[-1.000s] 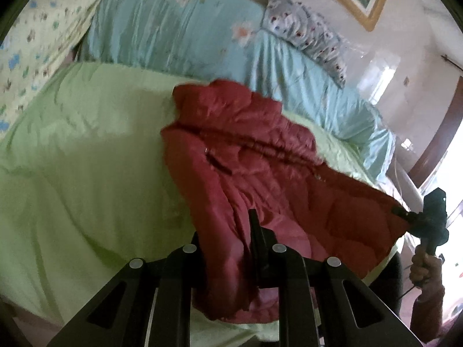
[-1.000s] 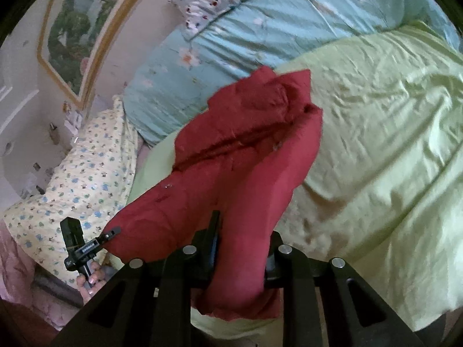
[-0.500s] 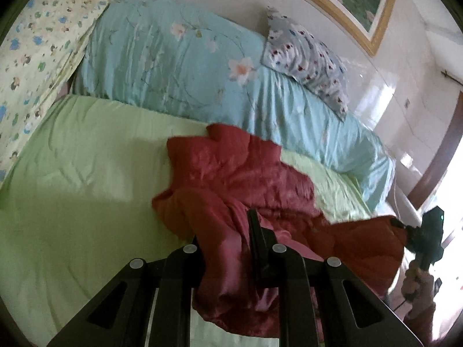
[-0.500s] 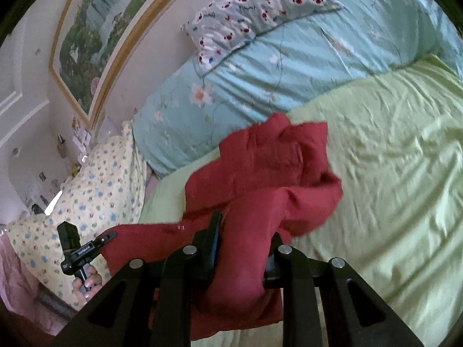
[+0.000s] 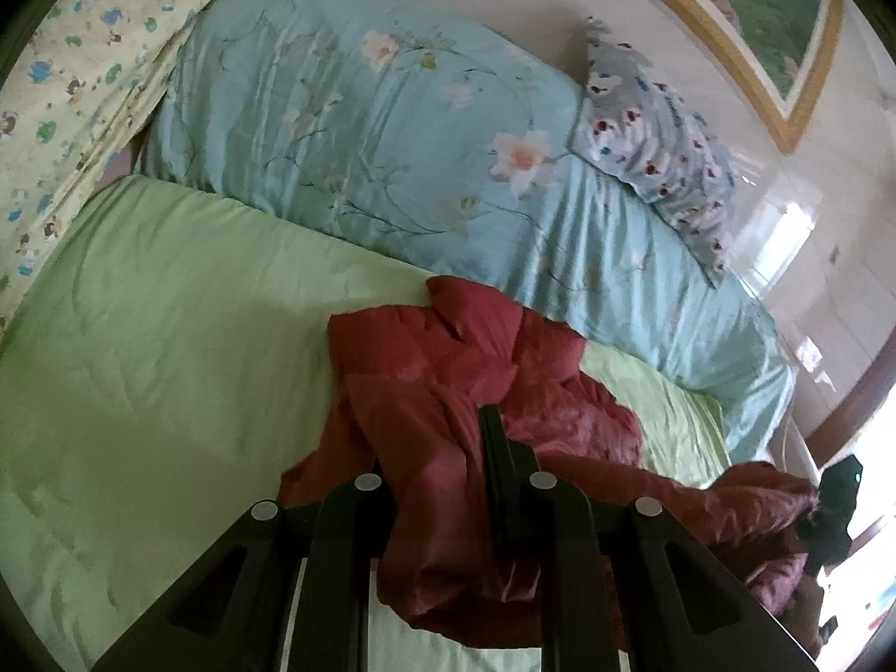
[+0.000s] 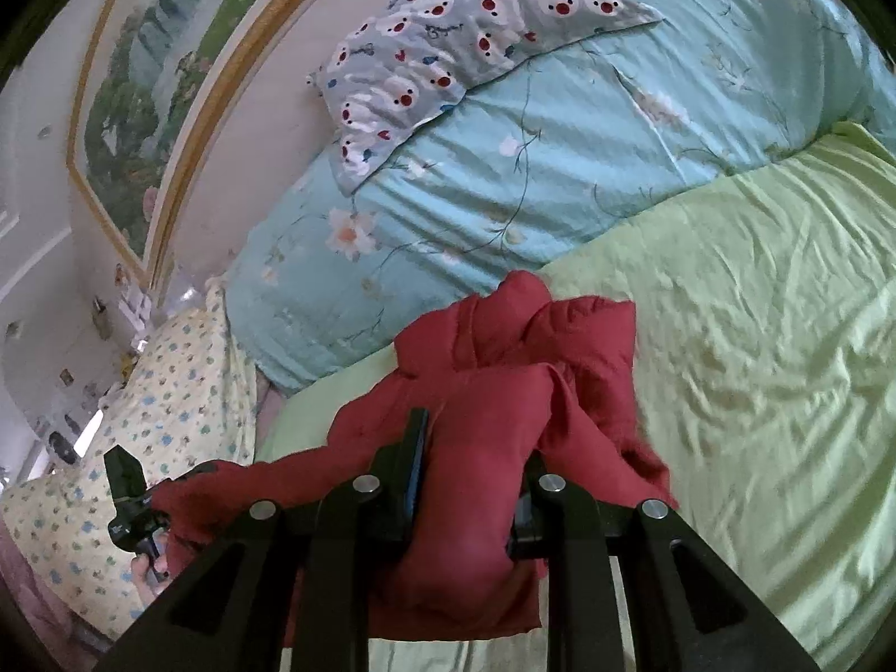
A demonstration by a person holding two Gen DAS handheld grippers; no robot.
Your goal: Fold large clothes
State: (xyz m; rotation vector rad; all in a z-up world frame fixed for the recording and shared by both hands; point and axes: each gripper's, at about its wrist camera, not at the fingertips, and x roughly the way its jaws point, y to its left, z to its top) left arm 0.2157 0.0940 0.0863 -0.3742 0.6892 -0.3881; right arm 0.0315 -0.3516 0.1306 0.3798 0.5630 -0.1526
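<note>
Puffy dark-red quilted jacket (image 5: 481,369): lay bunched on pale green bed quilt (image 5: 168,347), near blue floral duvet (image 5: 392,129). Left gripper (image 5: 442,481): jaws pinched a jacket fold. Right gripper (image 6: 473,481): jaws clamped thick red padding. Far end of garment blurred, possibly the collar

Left gripper (image 5: 442,448) jaws clamping red padded jacket (image 5: 448,369), bunched on green quilt (image 5: 168,336), right gripper (image 5: 834,504) gripping its far edge
</note>
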